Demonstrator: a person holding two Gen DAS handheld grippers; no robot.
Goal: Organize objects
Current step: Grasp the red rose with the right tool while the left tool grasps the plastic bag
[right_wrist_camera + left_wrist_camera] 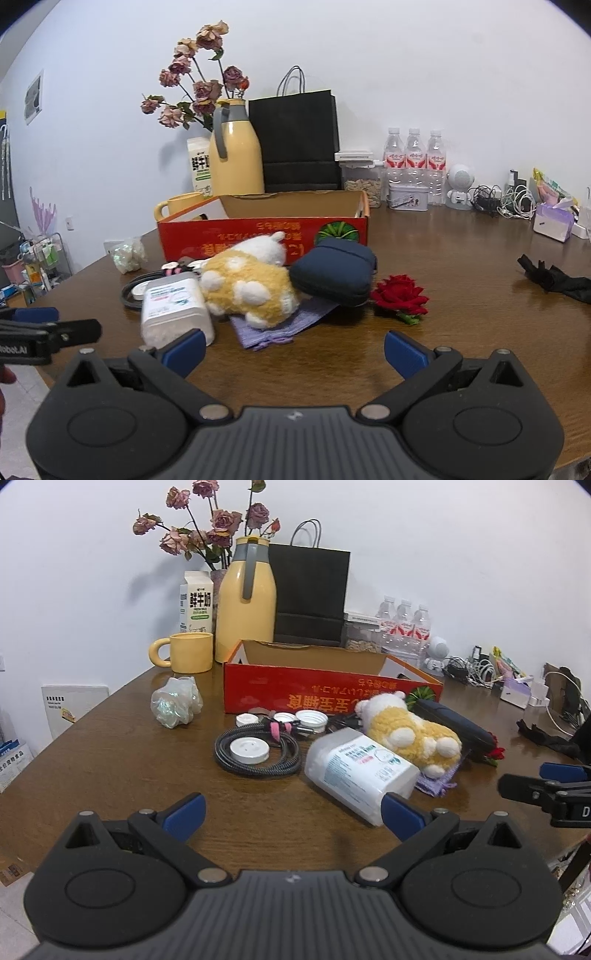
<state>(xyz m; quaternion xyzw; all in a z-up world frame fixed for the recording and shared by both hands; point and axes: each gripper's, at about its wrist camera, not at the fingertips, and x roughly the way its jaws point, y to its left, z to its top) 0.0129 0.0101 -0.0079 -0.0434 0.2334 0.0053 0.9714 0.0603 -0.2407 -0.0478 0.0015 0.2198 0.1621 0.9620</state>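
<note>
An open red cardboard box (325, 692) (258, 236) stands mid-table. In front of it lie a yellow-and-white plush toy (410, 734) (251, 284), a clear box of cotton swabs (360, 771) (173, 310), a coiled grey cable (256, 755) with a white puck, several white caps (310, 718), a dark blue pouch (334, 277), a purple drawstring bag (273, 325) and a red rose (400, 297). A crumpled plastic wrap (176, 706) lies to the left. My left gripper (291, 814) is open and empty, short of the swab box. My right gripper (293, 349) is open and empty before the plush.
At the back stand a yellow thermos (245, 598), a yellow mug (190, 651), a milk carton (195, 602), dried roses, a black paper bag (295, 140), water bottles (413, 155), a tin and tangled chargers (506, 203). A black glove (554, 278) lies at the right.
</note>
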